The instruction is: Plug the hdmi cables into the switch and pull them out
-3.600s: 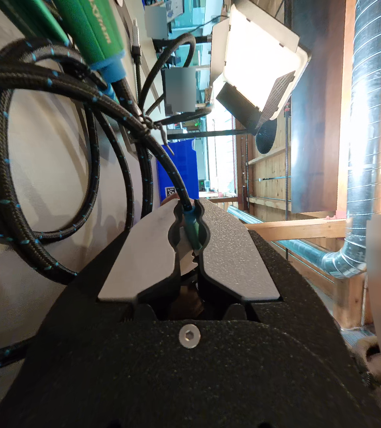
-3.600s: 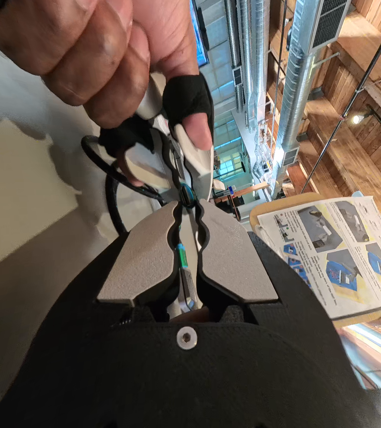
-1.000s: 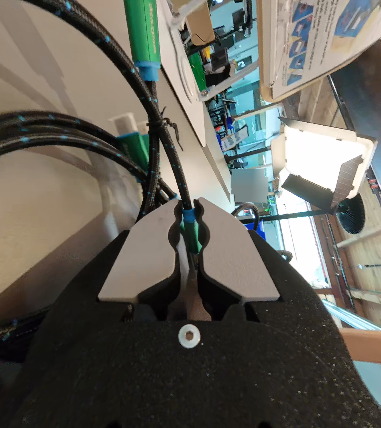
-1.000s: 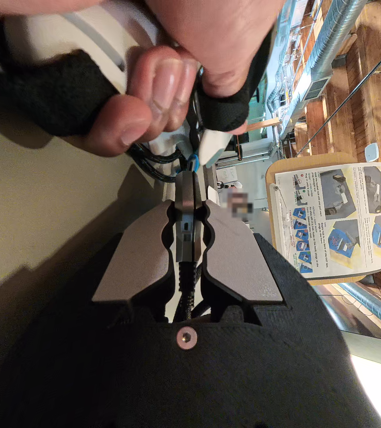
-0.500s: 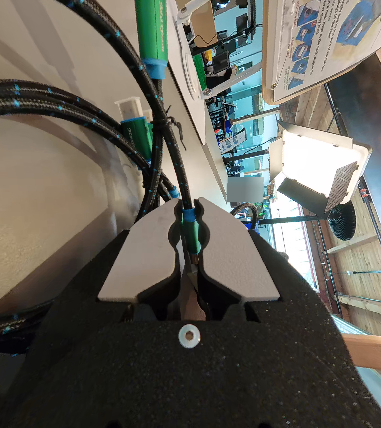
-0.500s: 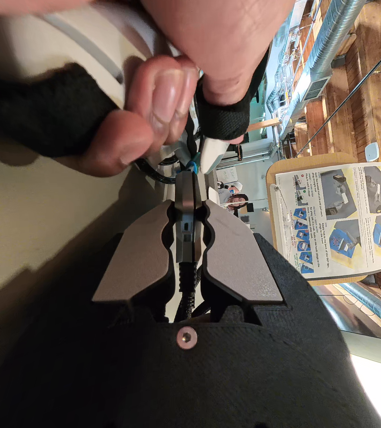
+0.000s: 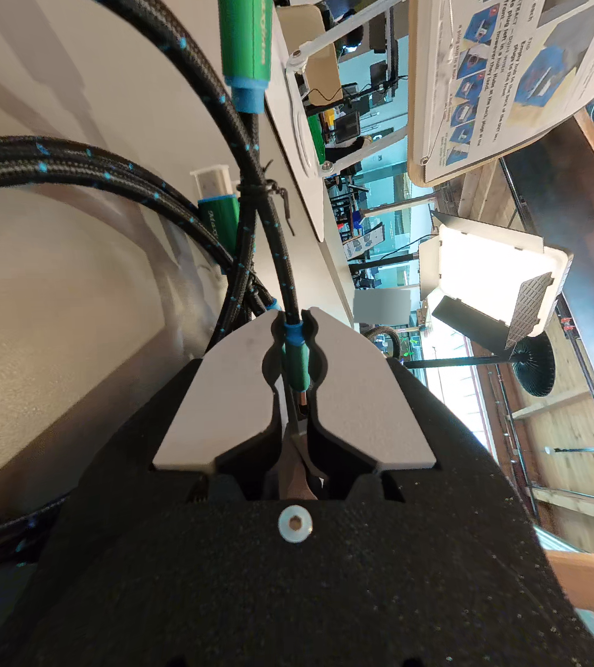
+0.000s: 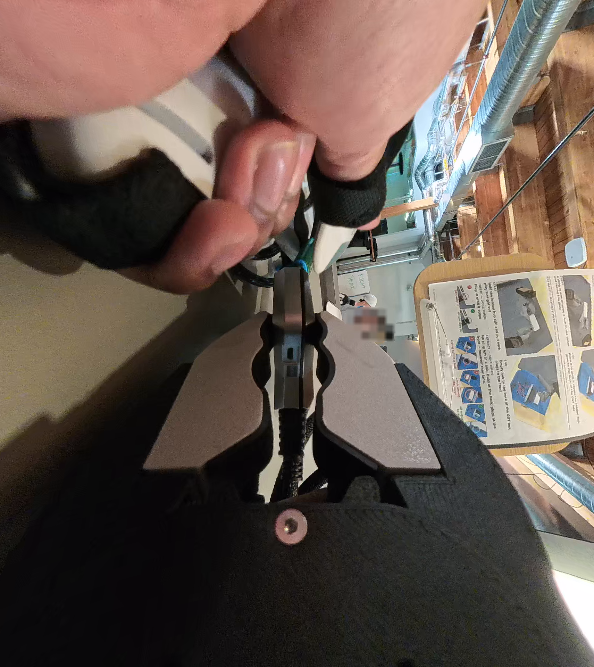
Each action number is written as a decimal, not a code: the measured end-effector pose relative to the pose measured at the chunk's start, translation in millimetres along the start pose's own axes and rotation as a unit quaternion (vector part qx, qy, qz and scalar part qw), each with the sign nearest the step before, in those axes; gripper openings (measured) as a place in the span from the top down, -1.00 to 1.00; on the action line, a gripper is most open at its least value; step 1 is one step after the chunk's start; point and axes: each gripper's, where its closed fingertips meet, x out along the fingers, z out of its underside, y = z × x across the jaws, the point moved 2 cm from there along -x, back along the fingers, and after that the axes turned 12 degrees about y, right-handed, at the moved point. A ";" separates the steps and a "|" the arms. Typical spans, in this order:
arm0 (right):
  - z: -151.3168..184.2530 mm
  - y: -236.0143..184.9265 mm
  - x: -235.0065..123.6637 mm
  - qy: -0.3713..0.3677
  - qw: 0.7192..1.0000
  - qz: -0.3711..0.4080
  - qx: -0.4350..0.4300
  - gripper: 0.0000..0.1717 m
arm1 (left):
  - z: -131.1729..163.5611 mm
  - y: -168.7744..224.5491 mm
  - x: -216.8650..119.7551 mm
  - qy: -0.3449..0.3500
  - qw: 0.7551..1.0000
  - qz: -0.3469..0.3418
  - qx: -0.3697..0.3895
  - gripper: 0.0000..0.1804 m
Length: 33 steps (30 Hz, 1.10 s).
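This is a workshop or lab in an industrial loft: timber walls and ceiling [image 8: 576, 151] carry exposed silver ducting [image 8: 526, 61]. A bright studio light panel [image 7: 486, 278] on a stand sits at three o'clock, an illustrated instruction sheet on a clipboard [image 8: 526, 357] hangs nearby, and further work desks with monitors [image 7: 346, 122] stand at twelve o'clock.

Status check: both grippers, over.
Left gripper clamped on green plug. Right gripper clamped on grey hub. Hand close ahead.
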 end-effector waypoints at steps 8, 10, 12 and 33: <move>0.7 -0.8 -0.1 -0.005 1.000 0.000 0.001 0.76 | 3.0 -0.7 -5.9 -0.016 0.999 -0.026 -0.009 0.89; 2.5 -0.8 0.5 -0.011 1.000 0.000 0.003 0.76 | 3.8 2.1 -8.5 -0.020 0.999 -0.026 -0.014 0.89; 3.3 -0.5 0.4 -0.011 1.000 0.000 0.005 0.76 | 4.8 4.2 -10.6 -0.030 0.999 -0.025 -0.014 0.88; -5.3 6.3 -5.3 0.024 1.000 0.016 -0.008 0.77 | 11.6 5.1 -22.8 -0.114 0.984 -0.001 -0.140 0.88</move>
